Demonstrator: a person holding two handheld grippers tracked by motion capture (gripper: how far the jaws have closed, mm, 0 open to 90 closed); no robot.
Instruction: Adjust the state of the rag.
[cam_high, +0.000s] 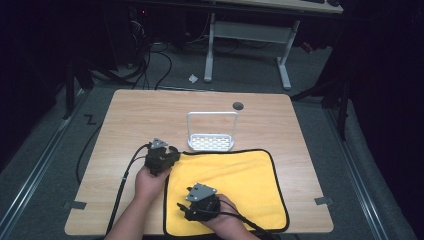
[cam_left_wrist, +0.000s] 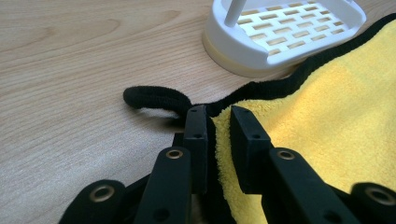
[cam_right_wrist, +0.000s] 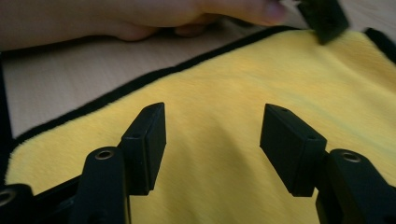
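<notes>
A yellow cloth (cam_high: 240, 180) with a black hem lies flat on the near half of the wooden table (cam_high: 150, 110). My left gripper (cam_high: 172, 152) is at the cloth's far left corner. In the left gripper view its jaws (cam_left_wrist: 218, 112) stand close together with the yellow cloth (cam_left_wrist: 327, 116) edge pinched between them, and a black hanging loop (cam_left_wrist: 154, 97) pokes out to the left. My right gripper (cam_high: 182, 210) hovers low over the cloth's near left part. Its jaws (cam_right_wrist: 212, 126) are wide apart over the cloth (cam_right_wrist: 233, 79), with nothing between them.
A white slotted dish (cam_high: 211, 142) with a tall handle stands just beyond the cloth's far edge, close to the left gripper (cam_left_wrist: 280, 32). The person's left hand (cam_right_wrist: 140, 18) rests on the table beside the cloth. A dark grommet hole (cam_high: 238, 105) sits in the far tabletop.
</notes>
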